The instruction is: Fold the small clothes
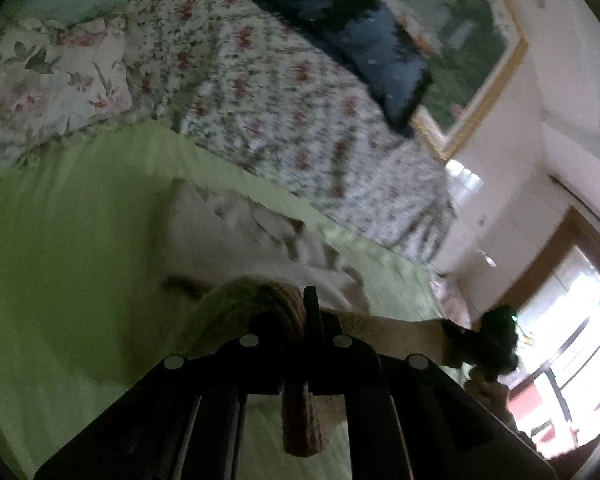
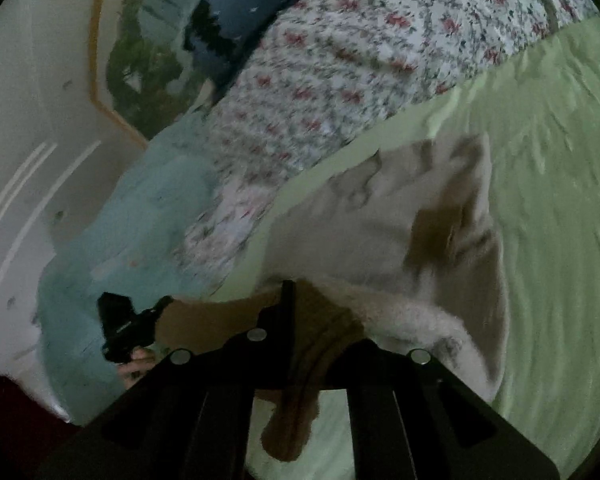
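Note:
A small beige garment with a brown ribbed hem lies partly on the light green sheet and is lifted at its near edge. My left gripper is shut on the brown hem, which bunches beside the fingers. My right gripper is shut on the same hem of the garment; a strip hangs below the fingers. The hem stretches between the two grippers. The right gripper shows in the left wrist view, and the left one in the right wrist view.
A floral quilt and floral pillow lie beyond the green sheet. A dark blue pillow leans on a framed landscape picture. A teal cloth lies at the bed's edge. A bright window is at right.

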Demonstrator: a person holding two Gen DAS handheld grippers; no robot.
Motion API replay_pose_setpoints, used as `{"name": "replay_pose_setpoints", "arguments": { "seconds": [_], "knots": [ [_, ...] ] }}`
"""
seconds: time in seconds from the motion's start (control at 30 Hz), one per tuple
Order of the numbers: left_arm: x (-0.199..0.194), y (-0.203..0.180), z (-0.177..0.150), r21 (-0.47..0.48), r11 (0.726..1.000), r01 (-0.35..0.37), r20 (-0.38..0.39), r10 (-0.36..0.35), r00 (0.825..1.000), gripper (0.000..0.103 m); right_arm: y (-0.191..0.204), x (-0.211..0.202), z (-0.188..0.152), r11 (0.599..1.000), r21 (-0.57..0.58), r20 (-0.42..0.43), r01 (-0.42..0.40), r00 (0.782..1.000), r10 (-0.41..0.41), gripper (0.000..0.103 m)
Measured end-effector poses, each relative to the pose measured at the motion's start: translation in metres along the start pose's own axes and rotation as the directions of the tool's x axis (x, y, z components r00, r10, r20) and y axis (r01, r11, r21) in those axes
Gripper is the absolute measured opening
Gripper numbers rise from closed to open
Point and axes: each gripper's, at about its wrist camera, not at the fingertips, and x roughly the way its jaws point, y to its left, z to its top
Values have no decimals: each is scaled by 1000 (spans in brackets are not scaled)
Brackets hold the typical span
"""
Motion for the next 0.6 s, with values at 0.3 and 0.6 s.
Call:
{"name": "replay_pose_setpoints", "arguments": {
  "seconds": [0.3,0.6],
  "knots": [
    [121,32,64,-9,997,-78,-36,78,996,5,-63,79,82,992,58,9,109,994,-110,6],
    [212,90,71,-37,977,-211,-156,203,967,6,-122,143,103,971,85,-46,224,974,-221,8]
  ]
}}
